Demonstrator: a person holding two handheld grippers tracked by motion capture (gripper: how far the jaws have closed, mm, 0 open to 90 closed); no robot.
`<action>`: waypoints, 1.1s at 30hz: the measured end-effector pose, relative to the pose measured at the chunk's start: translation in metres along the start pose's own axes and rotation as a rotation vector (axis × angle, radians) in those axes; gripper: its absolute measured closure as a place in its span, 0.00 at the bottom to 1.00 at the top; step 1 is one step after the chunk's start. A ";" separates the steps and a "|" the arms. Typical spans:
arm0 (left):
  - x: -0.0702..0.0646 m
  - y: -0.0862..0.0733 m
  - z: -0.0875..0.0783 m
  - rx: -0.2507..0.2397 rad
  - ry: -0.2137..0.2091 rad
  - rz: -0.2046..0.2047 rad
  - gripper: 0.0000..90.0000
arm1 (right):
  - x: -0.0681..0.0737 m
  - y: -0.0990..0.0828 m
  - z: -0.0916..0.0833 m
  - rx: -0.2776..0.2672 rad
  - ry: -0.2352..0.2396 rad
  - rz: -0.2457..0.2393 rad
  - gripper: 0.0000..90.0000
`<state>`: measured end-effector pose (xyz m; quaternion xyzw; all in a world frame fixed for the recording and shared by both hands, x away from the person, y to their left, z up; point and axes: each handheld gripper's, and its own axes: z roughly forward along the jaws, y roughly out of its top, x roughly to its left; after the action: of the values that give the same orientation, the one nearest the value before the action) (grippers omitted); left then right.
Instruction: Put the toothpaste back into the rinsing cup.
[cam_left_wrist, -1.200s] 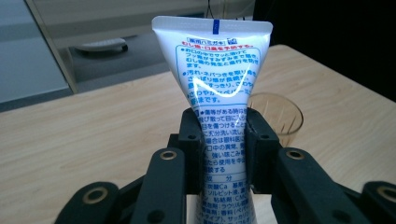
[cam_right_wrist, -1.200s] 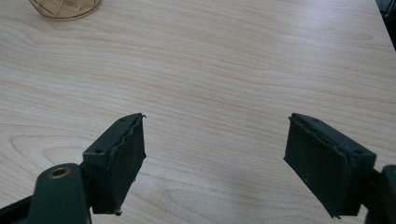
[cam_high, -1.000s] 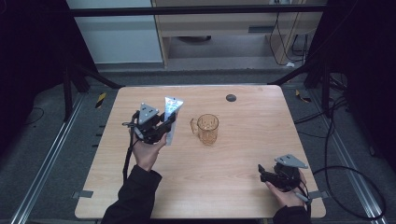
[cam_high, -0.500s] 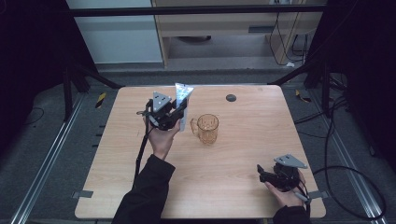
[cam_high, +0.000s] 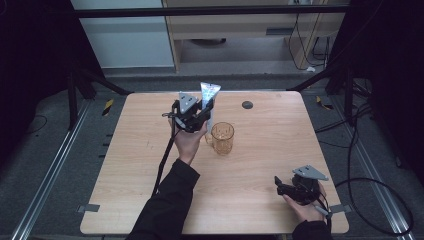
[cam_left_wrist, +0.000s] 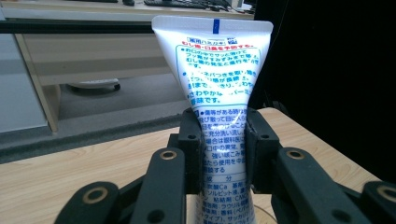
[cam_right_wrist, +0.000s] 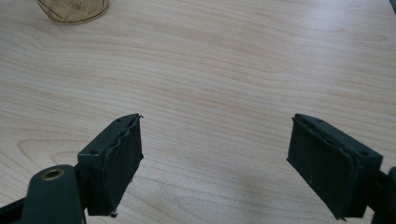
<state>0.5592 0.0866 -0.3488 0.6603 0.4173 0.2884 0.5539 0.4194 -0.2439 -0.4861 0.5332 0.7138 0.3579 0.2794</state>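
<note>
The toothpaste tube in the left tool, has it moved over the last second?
Yes. The toothpaste tube, clamped in the left tool, has travelled rightward and toward the table's far edge, closing on the amber cup, which stayed put.

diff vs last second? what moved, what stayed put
The left gripper, clamped on the upright toothpaste tube throughout, carried it right and slightly farther from the person, from left of the amber glass cup to just behind its left rim. Nothing was grabbed or released. The cup stayed in place, and the right gripper stayed open and low near the table's near right corner.
</note>
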 end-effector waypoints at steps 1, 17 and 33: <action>-0.001 0.000 0.002 -0.001 -0.002 -0.003 0.79 | 0.000 0.000 0.000 0.001 0.000 0.001 0.20; -0.012 -0.010 0.042 0.026 -0.020 -0.003 0.79 | -0.002 0.000 0.000 0.008 0.006 0.010 0.20; -0.017 -0.026 0.066 0.072 -0.031 0.014 0.79 | -0.001 -0.001 0.002 0.013 0.012 0.005 0.20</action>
<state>0.6001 0.0402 -0.3869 0.6870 0.4140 0.2671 0.5341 0.4205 -0.2446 -0.4875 0.5347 0.7164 0.3573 0.2706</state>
